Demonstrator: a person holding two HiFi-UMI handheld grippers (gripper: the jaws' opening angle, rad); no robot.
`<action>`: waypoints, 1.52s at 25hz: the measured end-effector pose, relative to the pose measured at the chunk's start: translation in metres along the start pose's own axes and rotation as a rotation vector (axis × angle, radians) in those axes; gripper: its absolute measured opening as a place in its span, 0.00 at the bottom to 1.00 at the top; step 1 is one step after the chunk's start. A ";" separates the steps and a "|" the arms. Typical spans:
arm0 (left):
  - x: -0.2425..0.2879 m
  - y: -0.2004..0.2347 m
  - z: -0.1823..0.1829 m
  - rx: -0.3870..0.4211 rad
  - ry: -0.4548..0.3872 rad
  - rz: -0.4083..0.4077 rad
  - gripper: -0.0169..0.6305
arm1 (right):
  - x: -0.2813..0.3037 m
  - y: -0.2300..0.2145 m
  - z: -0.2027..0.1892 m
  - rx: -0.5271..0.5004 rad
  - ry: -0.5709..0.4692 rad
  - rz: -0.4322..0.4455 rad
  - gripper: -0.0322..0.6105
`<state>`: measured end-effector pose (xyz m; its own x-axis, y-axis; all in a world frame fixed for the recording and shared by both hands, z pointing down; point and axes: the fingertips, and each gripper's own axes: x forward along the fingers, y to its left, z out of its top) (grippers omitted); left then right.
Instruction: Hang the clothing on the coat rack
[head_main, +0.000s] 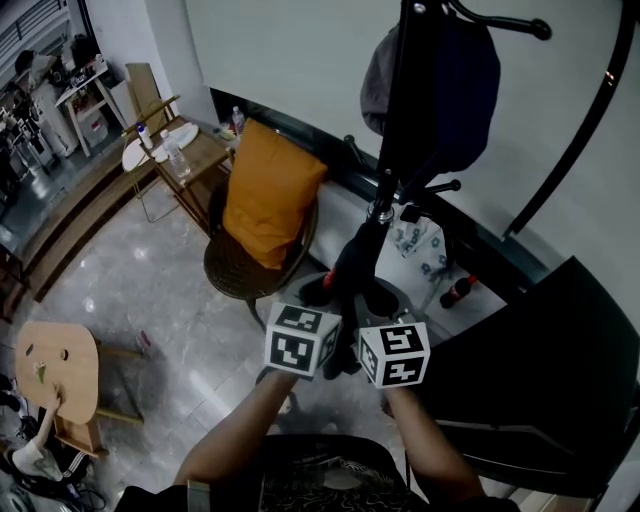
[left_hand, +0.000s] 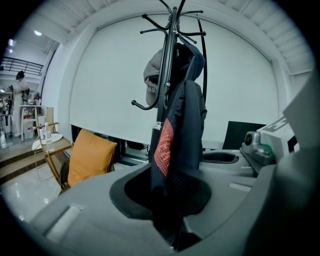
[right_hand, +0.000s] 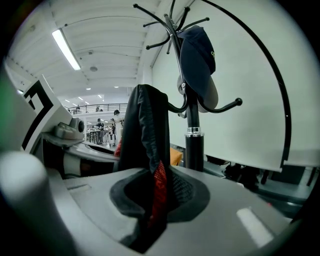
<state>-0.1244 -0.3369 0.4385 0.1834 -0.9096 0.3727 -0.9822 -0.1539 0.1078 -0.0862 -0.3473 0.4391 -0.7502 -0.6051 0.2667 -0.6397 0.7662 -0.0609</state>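
At the coat rack (right_hand: 194, 147), side-by-side left hand-held gripper (left_hand: 170, 210) and right hand-held gripper (right_hand: 150, 215) pinch the garment (left_hand: 184, 125).

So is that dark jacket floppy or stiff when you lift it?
Probably floppy: the jacket folds and droops where the left gripper and right gripper pinch it. Likely light too, since thin fabric and red mesh lining show. Its shiny surface might be slippery.

The coat rack's pole (right_hand: 194, 150) and hung cap (right_hand: 197, 55) block ahead; its lower right hook (right_hand: 235, 103) stands bare.
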 end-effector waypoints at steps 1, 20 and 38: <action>0.000 -0.001 -0.001 -0.005 -0.001 0.001 0.09 | -0.001 0.000 0.000 -0.001 0.001 0.007 0.12; -0.019 -0.003 0.003 -0.006 -0.026 0.003 0.16 | -0.016 0.003 0.002 -0.007 -0.009 -0.022 0.19; -0.060 -0.013 0.003 -0.001 -0.049 -0.085 0.16 | -0.053 0.033 0.003 0.014 -0.016 -0.115 0.19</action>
<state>-0.1225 -0.2812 0.4120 0.2639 -0.9110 0.3168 -0.9631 -0.2309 0.1383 -0.0683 -0.2905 0.4199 -0.6740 -0.6924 0.2575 -0.7240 0.6884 -0.0442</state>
